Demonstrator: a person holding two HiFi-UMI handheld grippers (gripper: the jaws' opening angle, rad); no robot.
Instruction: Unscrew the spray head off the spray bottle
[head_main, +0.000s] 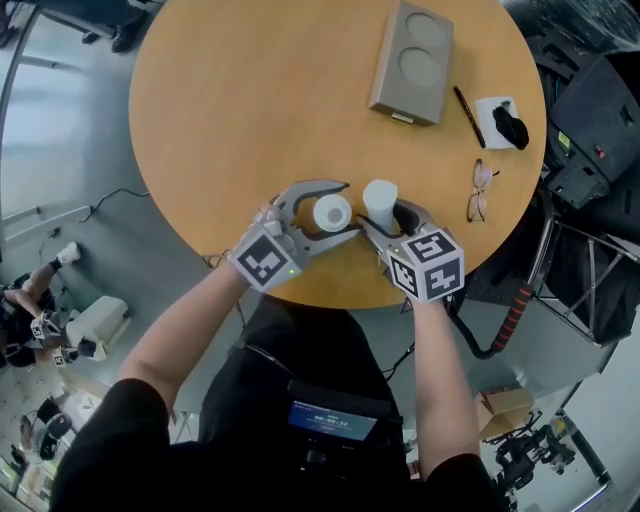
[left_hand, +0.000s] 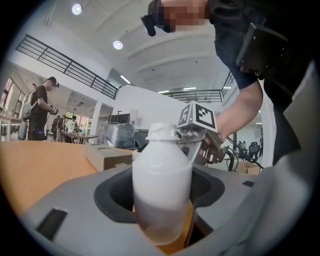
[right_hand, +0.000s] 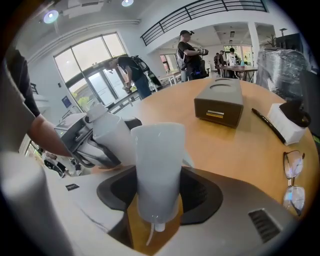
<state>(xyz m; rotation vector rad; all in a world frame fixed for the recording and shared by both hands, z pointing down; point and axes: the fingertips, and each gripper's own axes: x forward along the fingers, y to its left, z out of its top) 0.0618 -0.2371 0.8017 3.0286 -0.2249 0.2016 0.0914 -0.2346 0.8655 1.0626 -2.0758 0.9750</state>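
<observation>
L fingers (left_hand: 70, 215) pinch rounded white bottle (left_hand: 161, 185) — R fingers (right_hand: 240, 210) pinch cylindrical spray head (right_hand: 157, 165).

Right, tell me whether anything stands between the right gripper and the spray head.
Nothing visible does: the spray head is already gripped in the right gripper, off and apart from the bottle held in the left gripper.
</observation>
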